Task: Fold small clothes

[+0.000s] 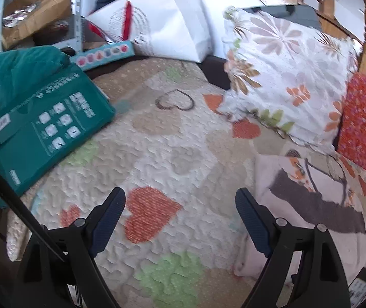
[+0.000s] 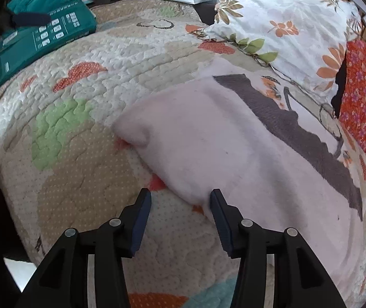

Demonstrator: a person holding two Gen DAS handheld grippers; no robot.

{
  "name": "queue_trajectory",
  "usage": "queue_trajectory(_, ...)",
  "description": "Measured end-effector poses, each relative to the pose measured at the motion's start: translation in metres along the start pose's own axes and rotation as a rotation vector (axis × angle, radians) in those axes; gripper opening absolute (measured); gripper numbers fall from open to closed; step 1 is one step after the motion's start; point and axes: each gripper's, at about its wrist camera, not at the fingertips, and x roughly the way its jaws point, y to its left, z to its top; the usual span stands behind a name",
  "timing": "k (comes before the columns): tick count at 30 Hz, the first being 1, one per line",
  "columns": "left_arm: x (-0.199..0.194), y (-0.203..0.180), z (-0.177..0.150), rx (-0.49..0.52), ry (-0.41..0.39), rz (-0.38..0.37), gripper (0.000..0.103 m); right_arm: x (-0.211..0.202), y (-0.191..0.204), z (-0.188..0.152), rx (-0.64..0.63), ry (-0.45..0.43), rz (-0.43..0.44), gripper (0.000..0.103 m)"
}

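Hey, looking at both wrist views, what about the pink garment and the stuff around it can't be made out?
- Pink garment: its type; folded, near edge behind right tongs.
- Left view: garment's near end behind left tongs.
- Teal box: print blurred in both views.
- White bag: contents hidden.

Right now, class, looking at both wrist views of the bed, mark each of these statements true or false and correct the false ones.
1. The pale pink garment lies on the heart-patterned quilt. True.
2. The right tool is clamped on the garment. False: its jaws stand apart, with the garment's edge just at one pad.
3. The left tool holds a sock. False: it is open over bare quilt, holding nothing.
4. A teal box lies on the quilt's far left side. True.
5. The floral pillow lies under the garment. False: it sits beyond the garment, toward the headboard.
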Motion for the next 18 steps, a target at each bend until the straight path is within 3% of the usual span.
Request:
queue_trajectory(5, -0.004, 0.026, 0.010, -0.083, -0.034, 0.044, 0.087, 0.018, 0.018, 0.024, -0.073, -0.018, -0.120, 0.053)
queue_trajectory(11, 0.007, 0.036, 0.009, -0.136, 0.027, 0.007, 0.087, 0.049, 0.036, 0.066, -0.106, 0.008, -0.244, 0.049)
queue_trajectory(14, 0.007, 0.031, 0.009, -0.112, 0.021, 0.014, 0.087, 0.062, 0.040, 0.080, -0.086, 0.022, -0.256, 0.017)
queue_trajectory(18, 0.006, 0.029, 0.009, -0.110, 0.017, 0.014, 0.087, 0.053, 0.022, 0.083, -0.001, 0.012, -0.187, 0.009)
